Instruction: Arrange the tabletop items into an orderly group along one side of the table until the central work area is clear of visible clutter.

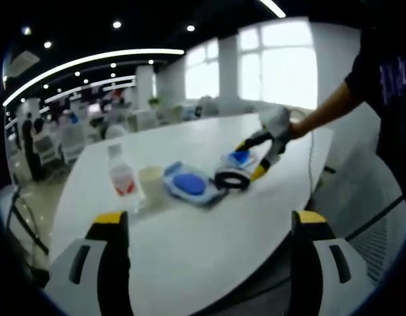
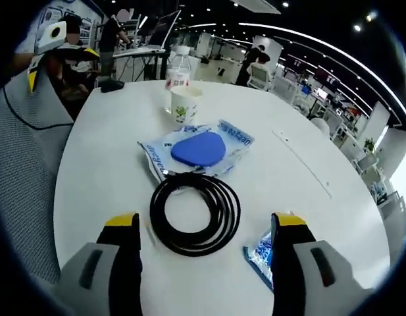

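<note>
Tabletop items sat on a large white table [image 2: 308, 118], gathered in a loose line rather than spread over it. Biggest among them was a clear plastic packet with blue printing [image 2: 234, 137] that held a flat blue oval pad [image 2: 198, 149]; in the right gripper view it lay in the middle of the table, and in the left gripper view the same packet [image 1: 173, 176] lay just right of the cup. Touching its near edge in the right gripper view was a coil of black cable [image 2: 195, 212], lying flat on the table between the packet and the right gripper [image 2: 203, 230], whose yellow-tipped jaws stood wide apart on either side of the coil without touching it. A clear water bottle with a red label [image 2: 179, 74] stood upright at the far side, and a white paper cup with a green pattern [image 2: 185, 105] stood just in front of it, near the packet's far edge. A smaller blue-printed wrapper [image 2: 260, 253] lay near right of the coil, against the inner side of the right jaw. In the left gripper view the left gripper [image 1: 209, 227] hung over the near edge of the table, its jaws wide apart with nothing between them, well apart from the items.
</note>
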